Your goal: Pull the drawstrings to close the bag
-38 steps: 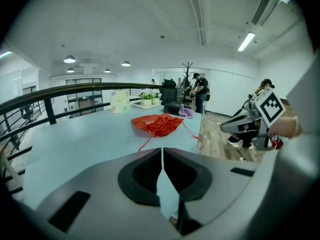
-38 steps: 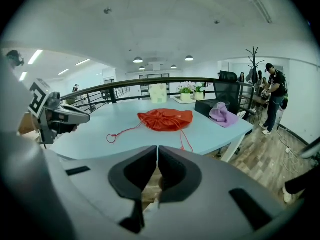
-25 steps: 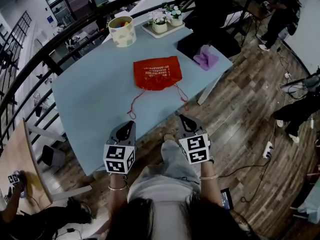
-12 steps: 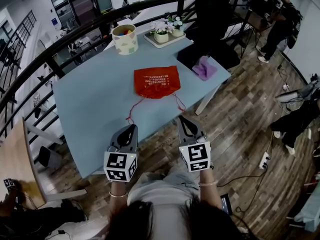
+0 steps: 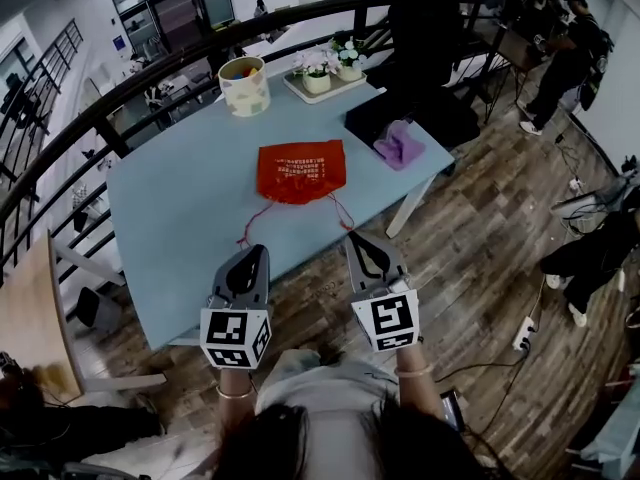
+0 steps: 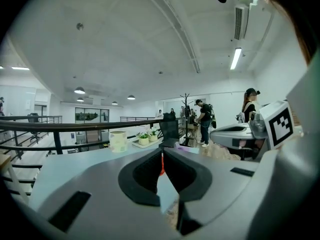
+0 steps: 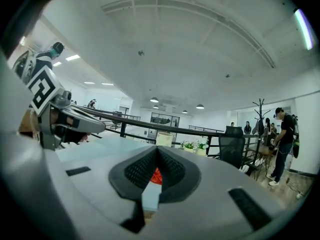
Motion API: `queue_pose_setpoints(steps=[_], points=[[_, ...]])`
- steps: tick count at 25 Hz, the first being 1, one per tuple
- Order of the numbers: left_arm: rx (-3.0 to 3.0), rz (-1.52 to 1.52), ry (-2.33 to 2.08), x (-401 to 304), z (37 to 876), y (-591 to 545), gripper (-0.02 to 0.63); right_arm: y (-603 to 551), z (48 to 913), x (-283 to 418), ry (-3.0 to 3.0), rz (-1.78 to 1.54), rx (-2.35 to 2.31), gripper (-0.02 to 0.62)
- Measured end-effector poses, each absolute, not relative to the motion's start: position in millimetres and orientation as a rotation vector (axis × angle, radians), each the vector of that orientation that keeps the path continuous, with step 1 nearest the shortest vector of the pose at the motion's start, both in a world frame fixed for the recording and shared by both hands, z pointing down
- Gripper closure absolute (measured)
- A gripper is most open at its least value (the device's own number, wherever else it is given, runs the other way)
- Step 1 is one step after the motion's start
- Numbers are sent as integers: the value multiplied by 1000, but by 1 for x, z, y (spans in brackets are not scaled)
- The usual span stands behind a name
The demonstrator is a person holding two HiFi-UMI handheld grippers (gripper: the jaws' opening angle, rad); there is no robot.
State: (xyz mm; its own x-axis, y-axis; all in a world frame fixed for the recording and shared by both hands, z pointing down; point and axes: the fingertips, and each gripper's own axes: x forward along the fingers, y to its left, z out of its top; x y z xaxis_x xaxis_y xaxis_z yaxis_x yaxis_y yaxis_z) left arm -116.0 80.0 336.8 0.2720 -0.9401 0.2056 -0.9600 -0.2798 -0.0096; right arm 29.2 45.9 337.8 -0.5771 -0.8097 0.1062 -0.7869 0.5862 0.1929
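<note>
On the pale blue table a red bag lies flat near the middle, its two thin red drawstrings trailing toward the near edge. At that edge the left gripper and right gripper have their jaws closed together. Whether either pinches a string is unclear.

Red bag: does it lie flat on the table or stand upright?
Flat: the head view shows the red bag spread on the blue table, its drawstrings lying loose.
</note>
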Motion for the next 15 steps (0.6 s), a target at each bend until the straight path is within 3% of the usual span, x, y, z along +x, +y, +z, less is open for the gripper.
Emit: queue_pose_setpoints(steps=[15], points=[[2366,293,-1874,-53,328,118,584,82,316,88,-2700,-188,1325,571]])
